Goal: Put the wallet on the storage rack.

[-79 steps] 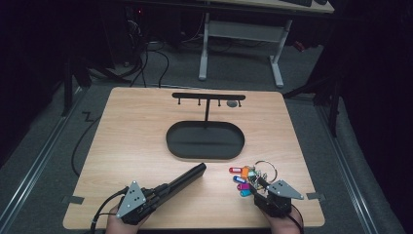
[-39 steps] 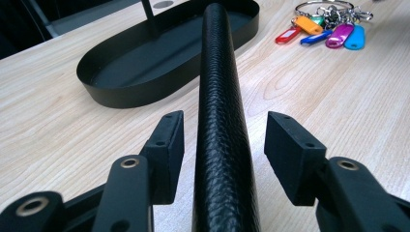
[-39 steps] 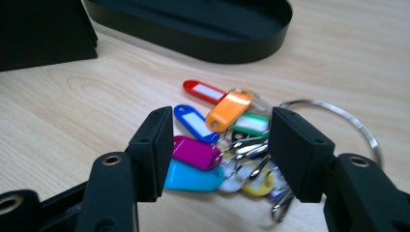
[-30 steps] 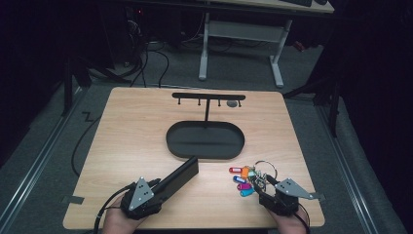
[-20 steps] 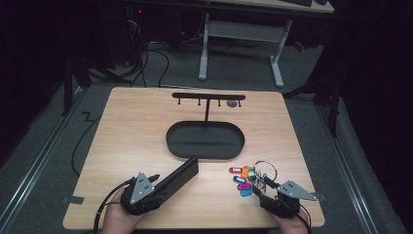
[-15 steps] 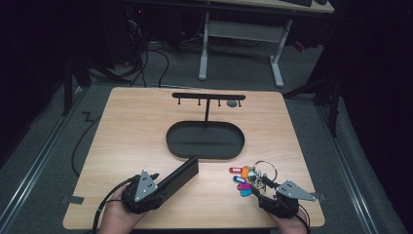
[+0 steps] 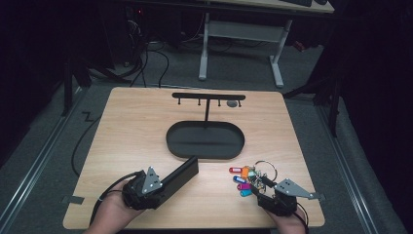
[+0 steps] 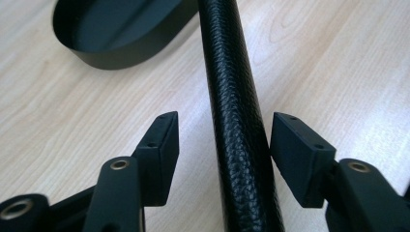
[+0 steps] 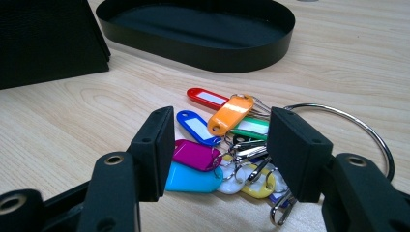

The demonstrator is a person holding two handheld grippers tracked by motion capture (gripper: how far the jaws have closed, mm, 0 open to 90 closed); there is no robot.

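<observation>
On the wooden counter (image 7: 131,126) stands a black oval tray (image 7: 205,141) with a thin post rising behind it to a horizontal hook bar (image 7: 208,96); a small grey thing hangs or sits near the bar's right end, too small to tell what. At the near left, the left gripper (image 7: 163,183) lies low over the counter in a person's hand (image 7: 113,214), pointed toward the tray. Its jaws stand open on either side of a long black case (image 8: 234,116) with a pebbled, leather-like surface; in the left gripper view the right jaw looks to be touching or almost touching the case, while a clear gap separates the left jaw from it, so the case is not clamped. The case's far end reaches close to the tray's near rim. At the near right, the right gripper (image 7: 260,192) is aimed at a bunch of key tags (image 9: 217,145) on a large metal ring (image 9: 372,140), lying just in front of the tray. Its jaws are wide open, straddling the near end of the bunch without closing on it; red, orange, blue, green, magenta, cyan and yellow tags show.
</observation>
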